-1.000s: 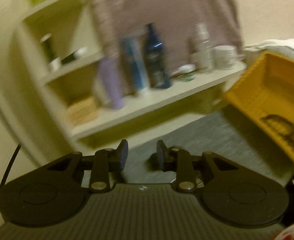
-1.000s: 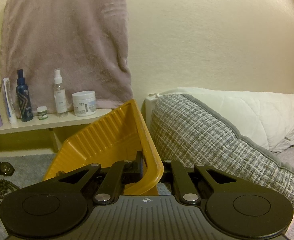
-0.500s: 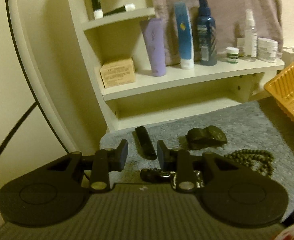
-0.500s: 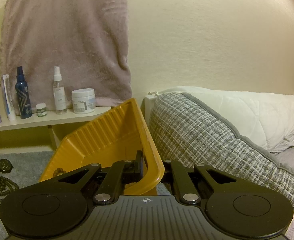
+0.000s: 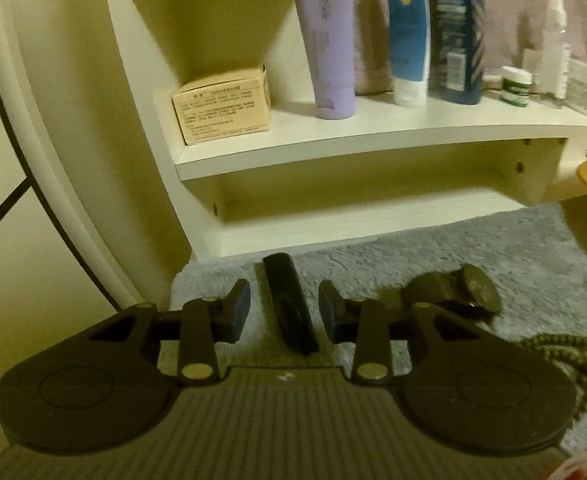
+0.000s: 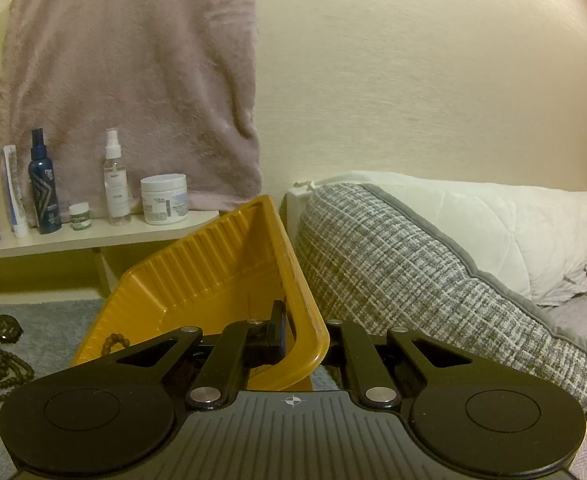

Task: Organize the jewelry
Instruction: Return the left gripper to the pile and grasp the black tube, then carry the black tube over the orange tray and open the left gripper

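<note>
Left tongs [image 5: 284, 307] just opening, astride black case [image 5: 289, 307] (untouched), right tongs [image 6: 305, 330] pinching yellow basket [image 6: 293, 280] rim

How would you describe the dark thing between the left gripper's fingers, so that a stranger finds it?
Below the white shelf lies a grey rug. On its left part lies a long black bar, unlike the round watch and beads beside it.
</note>
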